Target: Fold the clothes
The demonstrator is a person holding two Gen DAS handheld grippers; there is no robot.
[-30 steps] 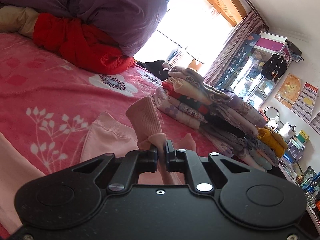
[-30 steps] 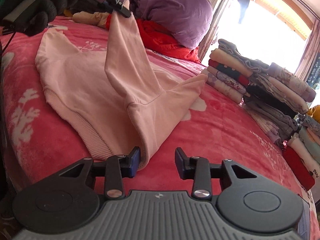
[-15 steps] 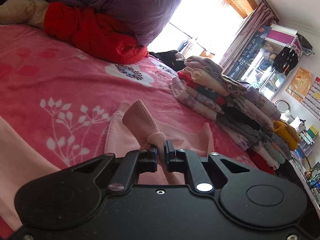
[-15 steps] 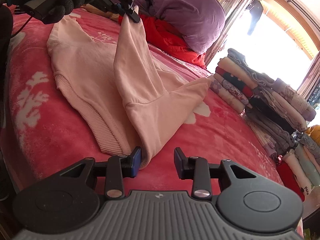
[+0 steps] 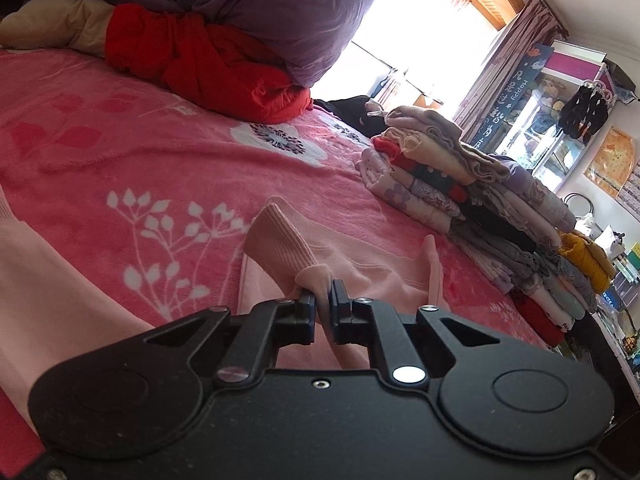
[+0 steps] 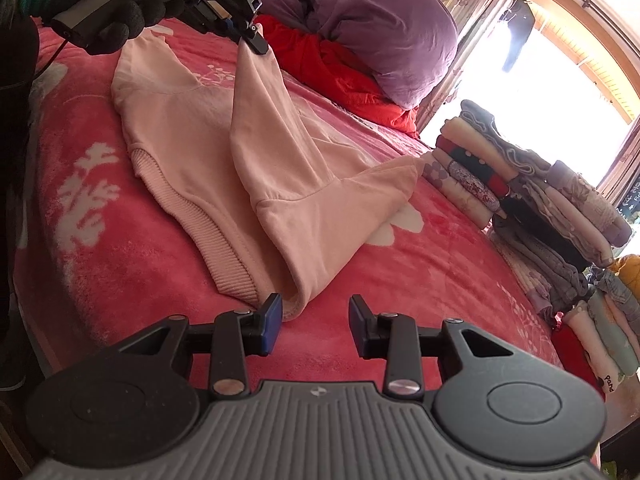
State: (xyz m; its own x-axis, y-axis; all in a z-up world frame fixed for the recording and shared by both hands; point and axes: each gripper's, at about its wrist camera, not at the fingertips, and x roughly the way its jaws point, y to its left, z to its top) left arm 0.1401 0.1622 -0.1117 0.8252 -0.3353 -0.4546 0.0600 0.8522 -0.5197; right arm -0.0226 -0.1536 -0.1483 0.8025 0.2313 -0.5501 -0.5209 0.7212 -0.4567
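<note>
A pale pink sweatshirt (image 6: 192, 136) lies spread on the red flowered bed cover (image 6: 420, 272). My left gripper (image 5: 323, 312) is shut on the sleeve near its ribbed cuff (image 5: 276, 240), and the sleeve (image 6: 264, 120) hangs lifted across the body of the garment. In the right wrist view a gloved hand (image 6: 116, 4) holds that left gripper (image 6: 254, 40) at the top left. My right gripper (image 6: 314, 320) stands open just above the cover, close to the sweatshirt's near fold and ribbed hem (image 6: 224, 252), with nothing between its fingers.
A leaning stack of folded clothes (image 6: 540, 200) runs along the bed's right side, also seen as the clothes stack (image 5: 460, 192). A purple duvet (image 5: 248, 8) and red bedding (image 5: 208, 64) are heaped at the head. Shelves (image 5: 560, 120) stand by the bright window.
My left gripper has sunk a little with the cuff, so the lifted sleeve hangs lower over the sweatshirt. The right gripper has stayed where it was, still open.
</note>
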